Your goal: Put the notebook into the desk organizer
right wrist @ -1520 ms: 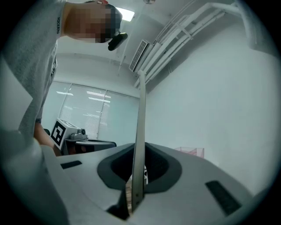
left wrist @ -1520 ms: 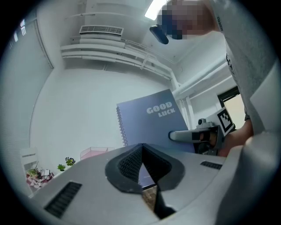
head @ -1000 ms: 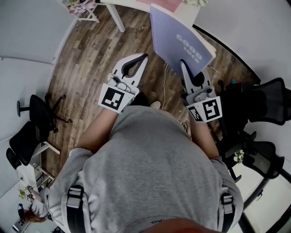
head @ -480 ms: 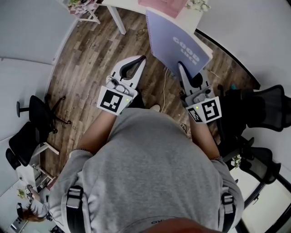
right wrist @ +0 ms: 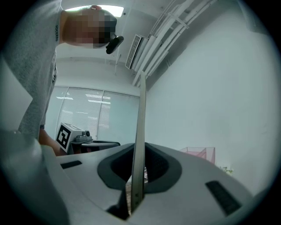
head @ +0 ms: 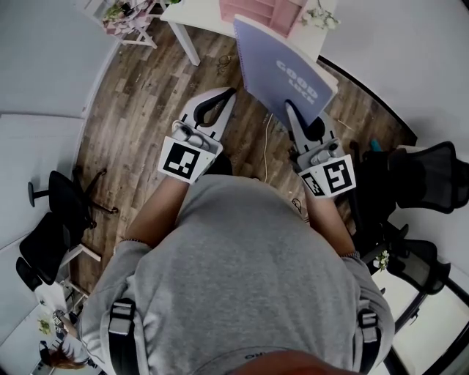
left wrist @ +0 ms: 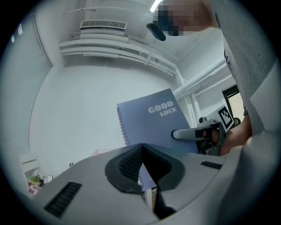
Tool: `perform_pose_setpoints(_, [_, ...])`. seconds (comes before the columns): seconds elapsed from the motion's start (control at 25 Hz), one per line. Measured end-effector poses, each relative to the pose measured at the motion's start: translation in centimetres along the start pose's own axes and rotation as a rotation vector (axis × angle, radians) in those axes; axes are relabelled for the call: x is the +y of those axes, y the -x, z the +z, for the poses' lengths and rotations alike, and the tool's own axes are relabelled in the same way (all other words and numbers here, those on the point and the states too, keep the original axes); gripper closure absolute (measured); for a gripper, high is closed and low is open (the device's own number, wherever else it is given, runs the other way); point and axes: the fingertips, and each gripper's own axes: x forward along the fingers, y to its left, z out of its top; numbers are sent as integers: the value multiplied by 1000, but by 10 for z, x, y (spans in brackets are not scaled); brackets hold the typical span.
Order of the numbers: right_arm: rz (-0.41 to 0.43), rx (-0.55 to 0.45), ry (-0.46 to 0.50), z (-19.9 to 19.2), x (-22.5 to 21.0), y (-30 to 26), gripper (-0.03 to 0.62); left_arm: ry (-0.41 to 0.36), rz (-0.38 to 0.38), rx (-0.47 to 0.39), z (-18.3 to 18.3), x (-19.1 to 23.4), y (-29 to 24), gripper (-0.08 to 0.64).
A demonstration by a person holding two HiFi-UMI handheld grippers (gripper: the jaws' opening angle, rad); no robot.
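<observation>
A purple spiral notebook (head: 286, 73) printed "GOOD LUCK" stands upright in the air, with my right gripper (head: 291, 108) shut on its near edge. In the right gripper view the notebook (right wrist: 140, 132) shows edge-on between the jaws of the right gripper (right wrist: 139, 148). My left gripper (head: 230, 93) hangs beside it to the left, shut and holding nothing. From the left gripper view the cover (left wrist: 153, 121) faces me, above the left gripper (left wrist: 141, 147). The pink desk organizer (head: 260, 10) stands on a white table (head: 192, 10) just beyond the notebook; the pink organizer (right wrist: 199, 154) also shows to the right.
Wooden floor lies below, with a thin cable (head: 265, 146) on it. The table leg (head: 187, 40) comes down at upper left. A small stand with flowers (head: 121, 11) is at the top left. Black office chairs stand at the left (head: 55, 205) and right (head: 425, 176).
Both grippers and the notebook have moved forward toward the table. More of the pink organizer and the table has come into the head view at the top.
</observation>
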Motion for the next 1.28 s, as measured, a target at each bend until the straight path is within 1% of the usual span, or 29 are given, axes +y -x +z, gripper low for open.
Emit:
perform_pose_setpoints(0.16, [-16, 16, 6, -1, -9, -31, 552, 8, -28, -21, 4, 28, -12, 540])
perform_pose_setpoints(0.28, [-27, 26, 15, -1, -13, -52, 552, 13, -44, -20, 4, 50, -20, 540])
perform_pose_setpoints(0.56, [-98, 19, 0, 0, -28, -102, 552, 13, -104, -18, 3, 104, -38, 540])
perform_pose_setpoints(0.68, [-128, 19, 15, 1, -32, -122, 553, 27, -126, -22, 1, 127, -42, 540])
perform_pose_setpoints(0.8, [-148, 22, 4, -2, -32, -143, 552, 55, -143, -26, -2, 149, -44, 540])
perform_pose_setpoints(1.0, [-185, 18, -2, -2, -37, -165, 552, 73, -180, -9, -12, 171, -50, 540])
perform_pose_setpoints(1.08, [-198, 16, -3, -3, -41, -171, 553, 82, -185, -4, -16, 179, -55, 540])
perform_pose_setpoints(1.28, [-207, 31, -7, -10, -54, -183, 553, 78, -192, -4, -21, 193, -70, 540])
